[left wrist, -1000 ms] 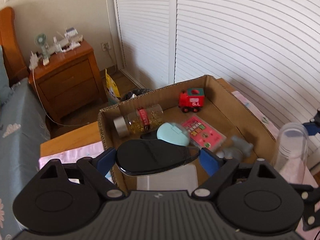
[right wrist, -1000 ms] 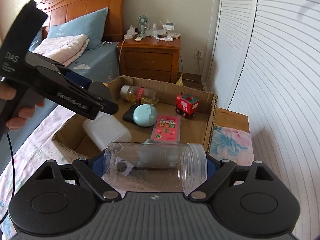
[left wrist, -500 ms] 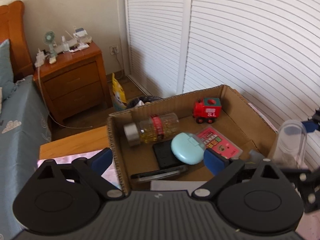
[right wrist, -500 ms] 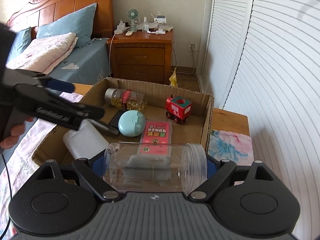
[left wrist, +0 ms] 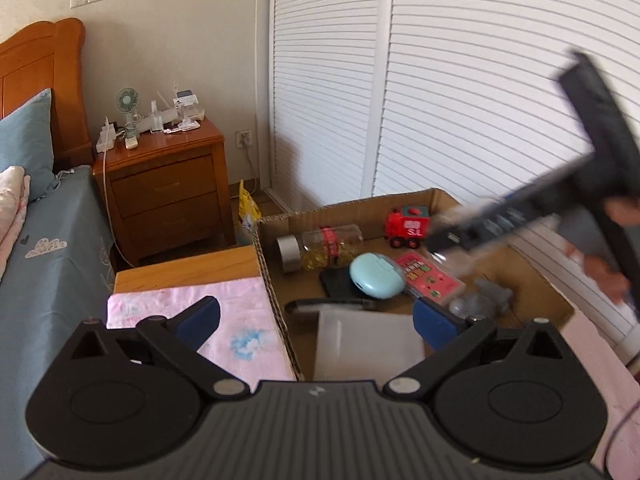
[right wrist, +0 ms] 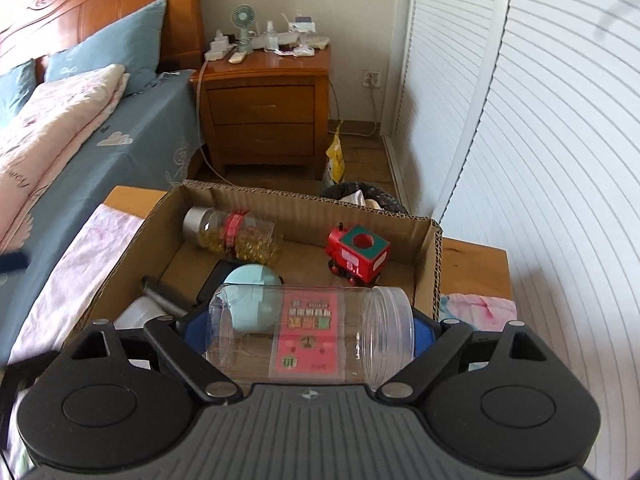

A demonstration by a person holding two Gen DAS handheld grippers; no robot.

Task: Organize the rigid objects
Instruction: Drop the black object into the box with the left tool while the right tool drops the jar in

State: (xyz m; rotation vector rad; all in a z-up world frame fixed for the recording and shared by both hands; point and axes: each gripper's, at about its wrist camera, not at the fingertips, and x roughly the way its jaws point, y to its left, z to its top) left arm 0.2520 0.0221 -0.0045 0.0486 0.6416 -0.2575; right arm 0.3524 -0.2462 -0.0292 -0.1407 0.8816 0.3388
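Observation:
My right gripper (right wrist: 310,330) is shut on a clear plastic jar (right wrist: 312,334), held sideways over the near part of a cardboard box (right wrist: 436,256). The box holds a pill bottle (right wrist: 236,234), a red toy train (right wrist: 356,254), a mint round case (right wrist: 248,280), a pink card (left wrist: 430,278), a black flat object (left wrist: 332,304) and a white container (left wrist: 366,340). My left gripper (left wrist: 316,318) is open and empty, above the box's left wall (left wrist: 276,300). The right gripper's body (left wrist: 540,200) shows blurred over the box in the left wrist view.
The box sits on a wooden table (right wrist: 476,256) with a pink cloth (left wrist: 188,308). A bed (right wrist: 80,128) lies to the left, a nightstand (right wrist: 264,108) stands behind, and white louvred doors (right wrist: 540,120) run along the right.
My left gripper let go of the black flat object into the box, opened, and drew back to the left. My right gripper carried the clear jar forward over the box.

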